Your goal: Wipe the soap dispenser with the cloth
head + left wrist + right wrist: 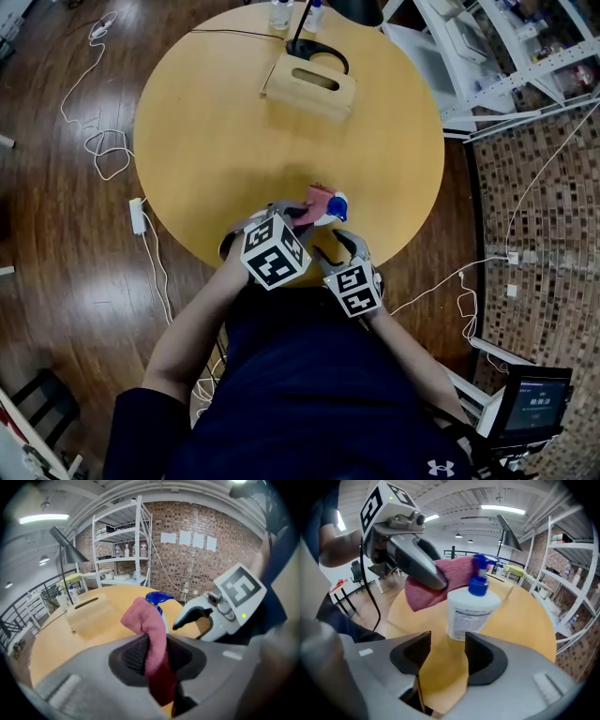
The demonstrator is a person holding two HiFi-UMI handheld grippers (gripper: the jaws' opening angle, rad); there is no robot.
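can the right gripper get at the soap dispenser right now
Probably yes. The right gripper has its jaws apart and empty, and the soap dispenser stands upright just ahead of them with bare table between. The cloth, pinched in the left gripper, sits up by its pump, clear of that path.

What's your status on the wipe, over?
Left hand-held gripper shut on cloth; cloth at soap dispenser, by the pump. Right hand-held gripper open, dispenser upright just beyond its jaws. Wooden box far off, nothing blocking.
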